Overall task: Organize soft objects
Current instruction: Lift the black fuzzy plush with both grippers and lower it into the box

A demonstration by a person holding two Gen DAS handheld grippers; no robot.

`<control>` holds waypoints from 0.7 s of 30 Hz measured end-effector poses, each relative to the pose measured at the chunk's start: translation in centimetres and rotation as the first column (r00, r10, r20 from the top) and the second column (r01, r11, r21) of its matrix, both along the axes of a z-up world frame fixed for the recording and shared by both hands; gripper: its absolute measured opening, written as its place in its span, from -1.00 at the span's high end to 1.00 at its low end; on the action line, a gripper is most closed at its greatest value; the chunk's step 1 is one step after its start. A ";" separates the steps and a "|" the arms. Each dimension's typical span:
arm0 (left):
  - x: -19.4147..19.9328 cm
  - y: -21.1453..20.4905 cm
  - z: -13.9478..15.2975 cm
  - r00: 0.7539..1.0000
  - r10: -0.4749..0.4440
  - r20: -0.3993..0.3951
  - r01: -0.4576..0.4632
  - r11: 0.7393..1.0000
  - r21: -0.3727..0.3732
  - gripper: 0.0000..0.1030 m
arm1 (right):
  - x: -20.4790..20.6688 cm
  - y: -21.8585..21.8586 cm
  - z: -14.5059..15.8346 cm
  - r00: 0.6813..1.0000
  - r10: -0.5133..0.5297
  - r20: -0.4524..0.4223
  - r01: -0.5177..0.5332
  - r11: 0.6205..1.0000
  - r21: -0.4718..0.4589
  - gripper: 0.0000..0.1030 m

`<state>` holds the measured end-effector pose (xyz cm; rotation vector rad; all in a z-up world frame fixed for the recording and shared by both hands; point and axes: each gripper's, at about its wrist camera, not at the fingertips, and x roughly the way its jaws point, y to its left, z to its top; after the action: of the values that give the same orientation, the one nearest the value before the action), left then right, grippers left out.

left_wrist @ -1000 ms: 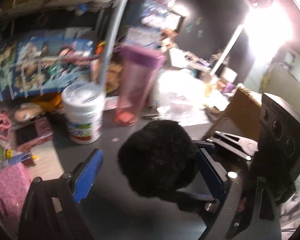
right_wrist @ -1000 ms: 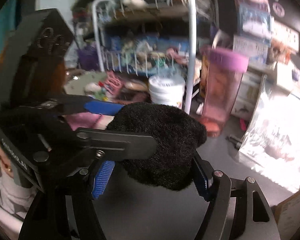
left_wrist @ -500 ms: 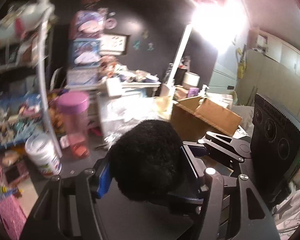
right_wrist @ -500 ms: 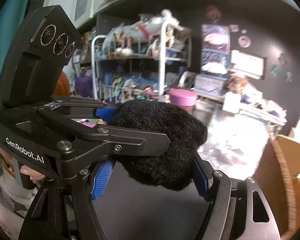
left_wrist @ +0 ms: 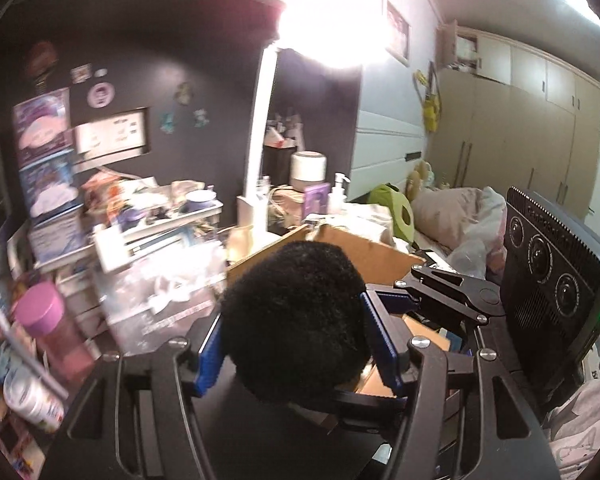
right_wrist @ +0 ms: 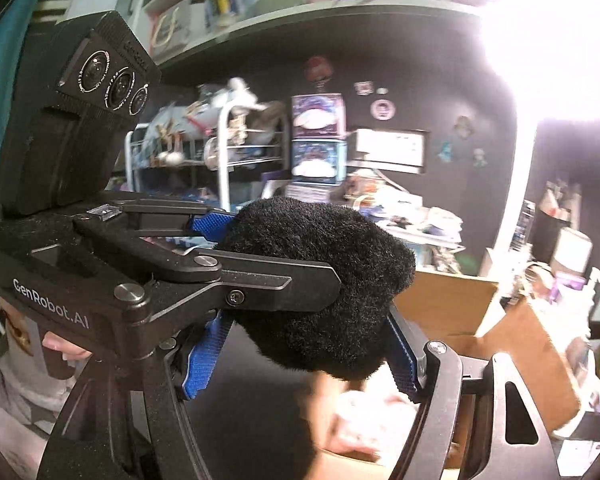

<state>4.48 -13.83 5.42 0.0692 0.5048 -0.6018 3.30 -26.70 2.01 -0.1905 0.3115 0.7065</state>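
Observation:
A black fuzzy soft ball (left_wrist: 296, 320) is held in the air between both grippers. My left gripper (left_wrist: 296, 344) is shut on it, its blue pads pressing both sides. My right gripper (right_wrist: 300, 344) is shut on the same ball (right_wrist: 320, 280) from the other side. The left gripper's fingers (right_wrist: 260, 280) cross the ball in the right wrist view. An open cardboard box (left_wrist: 364, 252) lies right behind and below the ball; it also shows in the right wrist view (right_wrist: 452, 304).
A pink-lidded tumbler (left_wrist: 48, 328) and a white tub (left_wrist: 32, 400) stand at left on the dark desk. A cluttered tray (left_wrist: 152, 220) and white lamp post (left_wrist: 256, 168) stand behind. A wire rack (right_wrist: 220, 156) of toys stands at left.
Both grippers have lifted the black ball off the desk and swung it right, toward the cardboard box. The left gripper, open a second ago, closed on the ball.

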 end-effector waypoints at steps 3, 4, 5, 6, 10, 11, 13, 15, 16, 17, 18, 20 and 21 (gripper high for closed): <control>1.7 -2.6 -0.5 0.999 -0.025 -0.025 0.026 0.999 0.029 -0.15 | 1.2 -2.2 -0.3 0.999 -0.039 -0.026 0.038 0.999 -0.006 -0.34; 2.3 -3.4 -0.7 0.999 -0.034 -0.040 0.036 0.999 0.038 -0.15 | 1.6 -2.6 -0.4 0.998 -0.049 -0.036 0.048 0.999 -0.009 -0.34; 2.9 -4.1 -1.0 0.998 -0.040 -0.055 0.043 0.998 0.045 -0.15 | 2.1 -3.1 -0.7 0.997 -0.060 -0.049 0.059 0.998 -0.013 -0.35; 3.5 -4.6 -1.3 0.996 -0.046 -0.071 0.050 0.997 0.052 -0.15 | 2.7 -3.8 -1.0 0.995 -0.071 -0.067 0.070 0.997 -0.017 -0.36; 5.7 -6.6 -2.3 0.990 -0.060 -0.130 0.071 0.995 0.076 -0.15 | 4.6 -5.2 -1.9 0.988 -0.101 -0.118 0.096 0.995 -0.040 -0.39; 6.0 -6.9 -2.5 0.988 -0.064 -0.140 0.075 0.994 0.077 -0.15 | 4.9 -5.4 -2.0 0.987 -0.106 -0.123 0.101 0.994 -0.046 -0.41; 6.6 -7.4 -2.7 0.985 -0.068 -0.158 0.082 0.993 0.085 -0.16 | 5.4 -5.9 -2.3 0.985 -0.112 -0.133 0.105 0.993 -0.059 -0.47; 6.9 -7.5 -2.9 0.985 -0.061 -0.160 0.077 0.993 0.095 -0.23 | 5.7 -6.2 -2.4 0.984 -0.115 -0.134 0.107 0.992 -0.071 -0.54; 7.0 -7.5 -2.8 0.986 -0.056 -0.158 0.072 0.993 0.096 -0.32 | 5.8 -6.3 -2.4 0.985 -0.111 -0.132 0.101 0.992 -0.077 -0.55; 7.1 -7.3 -2.8 0.986 -0.054 -0.157 0.069 0.993 0.093 -0.37 | 6.0 -6.2 -2.4 0.985 -0.108 -0.132 0.098 0.992 -0.082 -0.60; 7.2 -7.1 -2.8 0.986 -0.052 -0.156 0.066 0.994 0.086 -0.44 | 6.0 -6.2 -2.4 0.986 -0.105 -0.130 0.095 0.992 -0.086 -0.63; 7.4 -6.8 -2.7 0.986 -0.048 -0.157 0.061 0.995 0.078 -0.50 | 6.0 -6.0 -2.4 0.987 -0.101 -0.128 0.090 0.992 -0.090 -0.66; 7.5 -6.6 -2.7 0.987 -0.041 -0.156 0.054 0.996 0.076 -0.53 | 6.0 -6.0 -2.4 0.987 -0.100 -0.128 0.089 0.992 -0.091 -0.66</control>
<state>11.95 -20.39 2.77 0.1114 0.6795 -0.6367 9.34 -32.68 -0.36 -0.2091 0.4747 0.6131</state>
